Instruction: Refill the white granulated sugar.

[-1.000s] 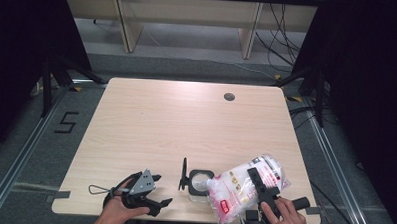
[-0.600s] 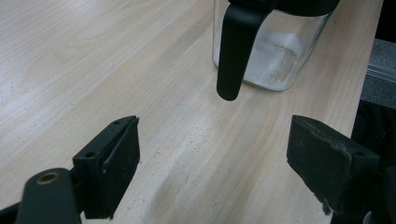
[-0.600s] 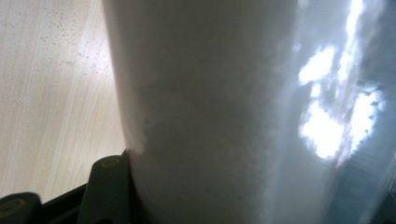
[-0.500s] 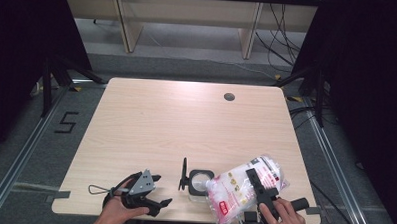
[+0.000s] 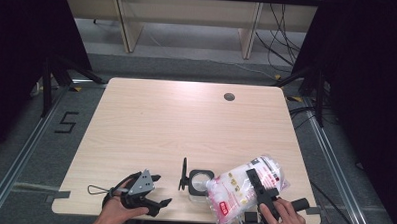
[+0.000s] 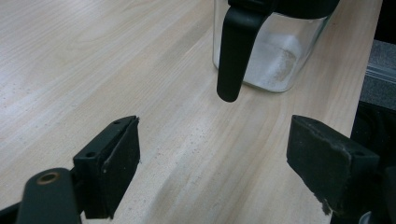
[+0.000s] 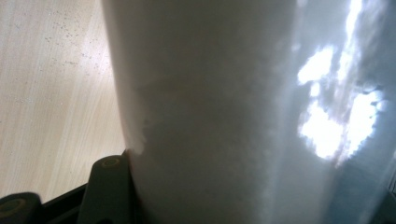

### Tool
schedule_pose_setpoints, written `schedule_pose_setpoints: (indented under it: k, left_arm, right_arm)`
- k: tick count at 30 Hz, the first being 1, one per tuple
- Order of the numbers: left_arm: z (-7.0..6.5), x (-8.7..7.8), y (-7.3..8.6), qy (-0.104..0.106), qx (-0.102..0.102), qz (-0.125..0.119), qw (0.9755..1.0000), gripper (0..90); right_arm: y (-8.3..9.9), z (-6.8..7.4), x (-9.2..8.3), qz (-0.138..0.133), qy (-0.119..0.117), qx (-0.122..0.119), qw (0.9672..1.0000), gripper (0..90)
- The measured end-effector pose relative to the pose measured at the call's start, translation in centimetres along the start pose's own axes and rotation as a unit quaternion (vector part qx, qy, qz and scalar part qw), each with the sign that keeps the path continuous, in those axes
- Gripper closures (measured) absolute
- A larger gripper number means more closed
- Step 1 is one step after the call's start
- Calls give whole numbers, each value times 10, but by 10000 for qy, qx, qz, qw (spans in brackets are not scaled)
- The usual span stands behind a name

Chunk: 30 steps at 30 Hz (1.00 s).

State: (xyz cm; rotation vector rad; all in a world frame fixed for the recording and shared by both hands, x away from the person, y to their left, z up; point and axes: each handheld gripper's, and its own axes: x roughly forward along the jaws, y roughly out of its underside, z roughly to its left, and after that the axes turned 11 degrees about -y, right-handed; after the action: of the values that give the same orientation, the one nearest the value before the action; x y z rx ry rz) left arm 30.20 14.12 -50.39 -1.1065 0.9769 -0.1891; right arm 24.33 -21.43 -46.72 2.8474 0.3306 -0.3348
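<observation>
Plastic bag of white powder lies tilted over the near right part of the wooden surface, its lower end leaning toward the glass jar. The right gripper has its jaws clamped on the bag, whose white bulk presses up close in the right gripper view. The jar, with a black rim and a black lid flipped up at its left, stands just beside the bag. The left gripper rests near the front edge, jaws apart with nothing between them, pointing toward the jar.
</observation>
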Motion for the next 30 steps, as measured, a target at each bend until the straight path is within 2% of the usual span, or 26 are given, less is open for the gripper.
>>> schedule_pose_setpoints:
  k: [3,4,5,7,8,9,10,11,12,13,21,22,23,25,26,28,29,30]
  left_arm:
    - [1,-1,0,12,125,92,9999,170]
    - [1,-1,0,12,125,92,9999,170]
    - [2,0,0,-26,157,116,9998,170]
    - [1,0,0,41,110,116,9999,170]
    - [1,0,0,41,103,104,9999,171]
    - [1,0,0,25,101,88,9999,171]
    - [2,-1,-1,-17,163,133,9998,171]
    - [2,0,-1,-39,158,115,9998,171]
    - [-1,0,0,-23,30,17,10000,171]
    - [0,0,0,-45,75,25,10000,171]
    - [1,-1,0,6,19,9,10000,171]
    - [1,-1,0,6,19,9,10000,171]
    - [0,0,0,-29,19,-21,10000,171]
    - [1,0,-1,-4,40,7,10000,171]
    - [1,0,-1,16,20,23,10000,171]
    - [0,-1,0,-36,47,34,10000,171]
    - [0,0,0,-30,30,-23,10000,171]
    - [0,0,0,-30,30,-23,10000,171]
  right_arm:
    - [0,0,-1,71,-19,-42,10000,427]
    - [0,1,0,-29,64,26,10000,427]
    - [1,1,0,-20,65,19,10000,427]
    - [0,0,-1,56,-15,-50,10000,427]
    - [1,-1,1,-35,141,-111,9998,427]
    - [1,-1,1,-35,141,-111,9998,427]
    - [1,-2,-1,79,-22,-103,9999,427]
    - [1,-1,1,-68,109,-36,9999,427]
    - [1,-1,1,-51,107,-56,9999,427]
    - [0,-3,-1,35,63,-131,9999,427]
    - [1,-2,-1,68,-11,-136,9999,427]
    - [1,-2,1,-18,63,-82,9999,427]
    - [1,-3,-1,72,37,-172,9998,427]
    - [2,0,-1,37,46,30,10000,427]
    - [1,-3,-1,35,75,-148,9999,427]
    - [1,-3,-1,54,68,-177,9998,427]
    - [1,-1,0,-45,175,-138,9997,427]
    - [1,-1,0,-45,175,-138,9997,427]
